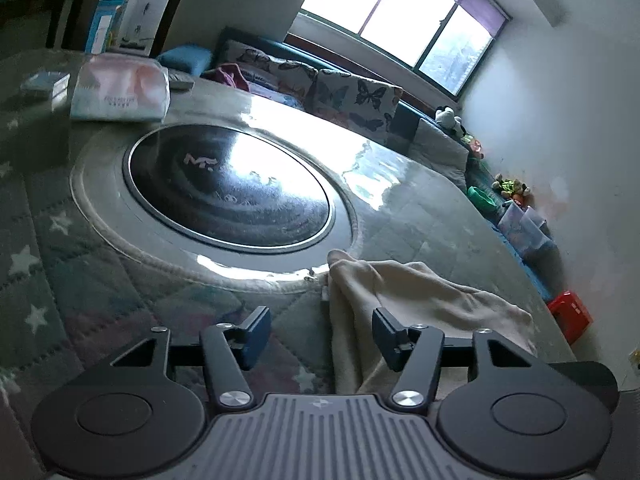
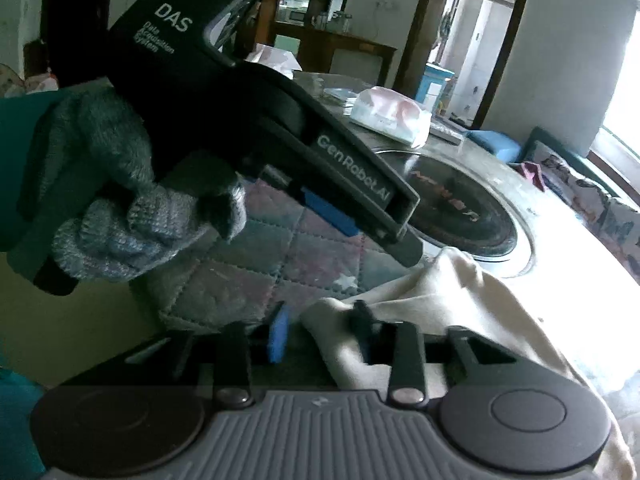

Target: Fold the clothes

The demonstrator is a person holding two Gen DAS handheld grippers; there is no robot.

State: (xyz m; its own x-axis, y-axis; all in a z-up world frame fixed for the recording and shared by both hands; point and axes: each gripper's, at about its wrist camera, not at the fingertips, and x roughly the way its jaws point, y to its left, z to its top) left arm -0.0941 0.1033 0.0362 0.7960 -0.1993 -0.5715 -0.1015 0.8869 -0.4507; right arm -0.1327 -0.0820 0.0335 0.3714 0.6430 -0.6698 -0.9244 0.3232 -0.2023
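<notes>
Cream cloth (image 1: 404,300) lies crumpled on the quilted table (image 1: 100,280), just beside the round glass plate (image 1: 228,188). Left gripper (image 1: 320,338) hovers wide apart over its edge. Right gripper (image 2: 320,334) apart too, prob. touching cloth, view's blurry.

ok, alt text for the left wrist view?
The open left gripper hovers over a cream cloth lying on a quilted table cover, its fingers gripping nothing. Beyond sit a round black glass hotplate and a tissue pack.
</notes>
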